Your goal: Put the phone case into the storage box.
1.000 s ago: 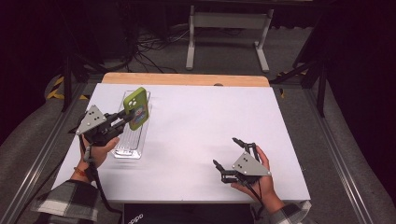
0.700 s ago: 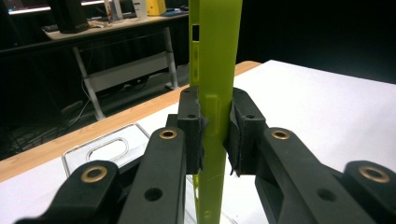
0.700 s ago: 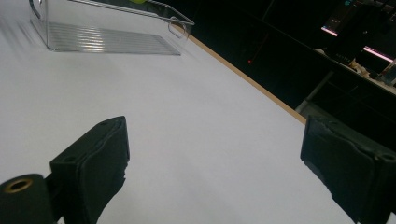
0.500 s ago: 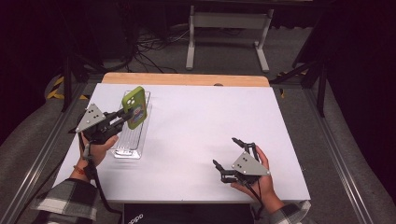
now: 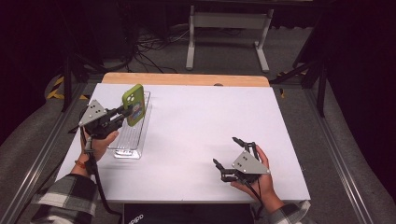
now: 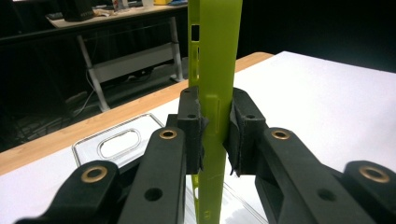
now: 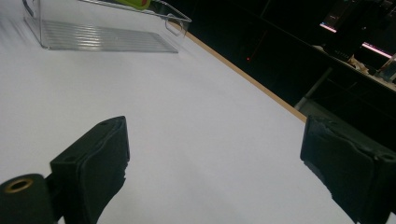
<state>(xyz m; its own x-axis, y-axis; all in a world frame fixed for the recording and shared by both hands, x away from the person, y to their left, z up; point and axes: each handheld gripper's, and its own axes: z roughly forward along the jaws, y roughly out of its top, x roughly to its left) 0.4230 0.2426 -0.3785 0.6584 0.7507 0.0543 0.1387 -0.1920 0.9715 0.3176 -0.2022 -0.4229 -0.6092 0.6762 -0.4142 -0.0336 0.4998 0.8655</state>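
Left gripper [image 5: 122,113] clamped the green phone case [image 5: 134,104] upright above the clear tray [image 5: 122,150] — right gripper [image 5: 227,161], at 4 o'clock, stood wide open, holding nothing.

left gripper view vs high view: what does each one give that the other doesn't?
Left gripper view: the pads pressing both faces of the green phone case, seen edge-on with its side cutouts.
High view: the right gripper, jaws apart, over the white table, and the case's broad back with its camera cutout.
Both: the left gripper holding the case upright over the clear tray.
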